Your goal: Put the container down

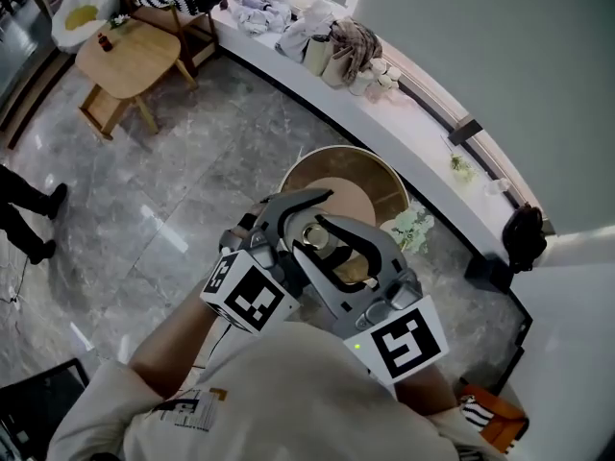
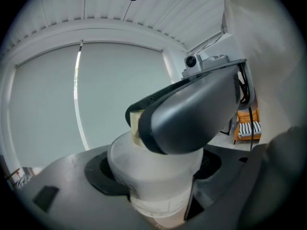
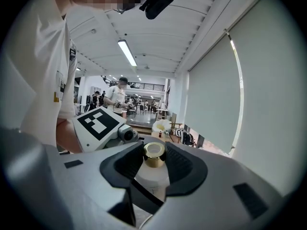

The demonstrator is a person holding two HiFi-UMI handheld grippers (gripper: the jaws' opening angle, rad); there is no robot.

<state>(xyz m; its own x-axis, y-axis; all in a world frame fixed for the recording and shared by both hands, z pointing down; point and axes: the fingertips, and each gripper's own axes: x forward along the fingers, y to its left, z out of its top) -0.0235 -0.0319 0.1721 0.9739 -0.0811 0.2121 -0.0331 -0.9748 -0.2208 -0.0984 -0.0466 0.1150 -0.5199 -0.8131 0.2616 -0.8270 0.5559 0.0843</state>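
A frosted white container (image 2: 144, 169) with a gold cap (image 3: 154, 155) is held in the air between both grippers, above a round wooden table (image 1: 384, 176). My left gripper (image 2: 153, 171) is shut on the container's white body. In the head view the left gripper (image 1: 303, 221) comes in from the lower left. My right gripper (image 3: 154, 159) is shut on the gold cap, its dark pads (image 3: 184, 164) pressing both sides. It crosses the left one from the lower right (image 1: 332, 248). In the head view the container (image 1: 315, 238) mostly hides behind the jaws.
A curved white ledge (image 1: 384, 118) behind the table carries heaped clothes (image 1: 351, 41) and cups. A small plant (image 1: 411, 227) stands beside the round table. A low wooden table (image 1: 125, 56) is at the far left. A person's feet (image 1: 34, 224) stand on the marble floor at left.
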